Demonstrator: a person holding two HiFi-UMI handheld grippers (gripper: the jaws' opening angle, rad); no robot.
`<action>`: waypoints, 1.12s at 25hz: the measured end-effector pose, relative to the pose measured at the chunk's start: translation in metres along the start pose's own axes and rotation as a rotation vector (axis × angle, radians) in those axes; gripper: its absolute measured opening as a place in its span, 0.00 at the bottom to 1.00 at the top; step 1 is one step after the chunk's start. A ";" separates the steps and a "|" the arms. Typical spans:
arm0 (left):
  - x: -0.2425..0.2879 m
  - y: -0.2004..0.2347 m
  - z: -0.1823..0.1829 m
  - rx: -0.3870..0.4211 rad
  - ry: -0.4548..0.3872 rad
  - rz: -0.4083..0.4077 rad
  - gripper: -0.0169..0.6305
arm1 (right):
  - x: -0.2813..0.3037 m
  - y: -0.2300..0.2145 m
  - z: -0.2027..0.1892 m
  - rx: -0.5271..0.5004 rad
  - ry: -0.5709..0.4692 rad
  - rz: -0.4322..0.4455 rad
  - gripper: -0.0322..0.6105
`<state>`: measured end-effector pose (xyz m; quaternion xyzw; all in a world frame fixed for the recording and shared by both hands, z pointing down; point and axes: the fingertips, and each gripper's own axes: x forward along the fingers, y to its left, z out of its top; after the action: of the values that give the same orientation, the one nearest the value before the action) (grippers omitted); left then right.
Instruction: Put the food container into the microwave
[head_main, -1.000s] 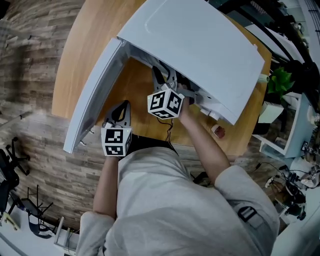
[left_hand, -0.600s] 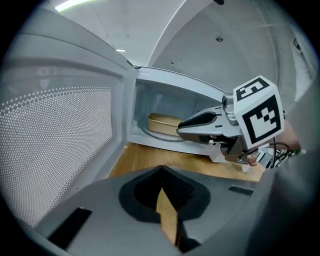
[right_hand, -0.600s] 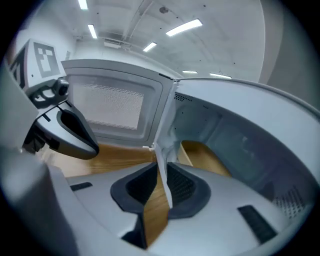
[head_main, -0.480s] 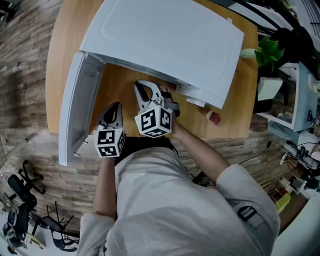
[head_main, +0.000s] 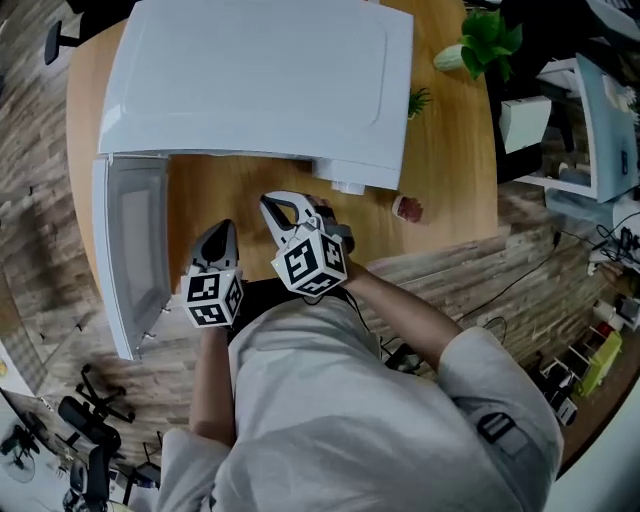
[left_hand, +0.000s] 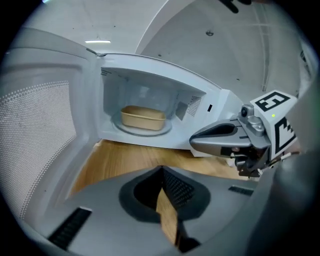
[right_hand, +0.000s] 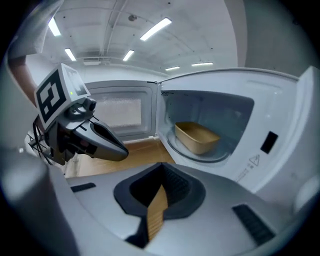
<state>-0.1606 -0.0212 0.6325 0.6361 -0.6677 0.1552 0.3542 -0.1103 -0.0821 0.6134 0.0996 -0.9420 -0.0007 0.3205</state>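
Person's left gripper (head_main: 220, 236) with jaws together and empty, right gripper (head_main: 278, 208) just beside it, slightly ahead, jaws together, empty, forearms (head_main: 403, 312) bare

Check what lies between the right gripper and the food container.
Only bare wooden tabletop and the open doorway of the microwave, seen in the right gripper view.

Smooth white plastic microwave (head_main: 250, 80) on wood-grain table (head_main: 450, 150) (container (left_hand: 143, 118) matt tan).
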 end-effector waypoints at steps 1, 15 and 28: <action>0.000 -0.004 -0.002 0.009 0.009 -0.009 0.05 | -0.005 0.000 -0.003 0.011 -0.008 0.001 0.06; 0.012 -0.063 -0.010 0.049 0.037 -0.149 0.04 | -0.064 -0.015 -0.040 0.170 -0.047 -0.047 0.06; -0.035 -0.059 0.025 0.108 -0.099 -0.283 0.04 | -0.083 0.004 -0.009 0.196 -0.084 -0.229 0.06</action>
<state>-0.1127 -0.0198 0.5773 0.7490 -0.5787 0.1078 0.3043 -0.0410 -0.0623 0.5709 0.2373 -0.9326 0.0505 0.2673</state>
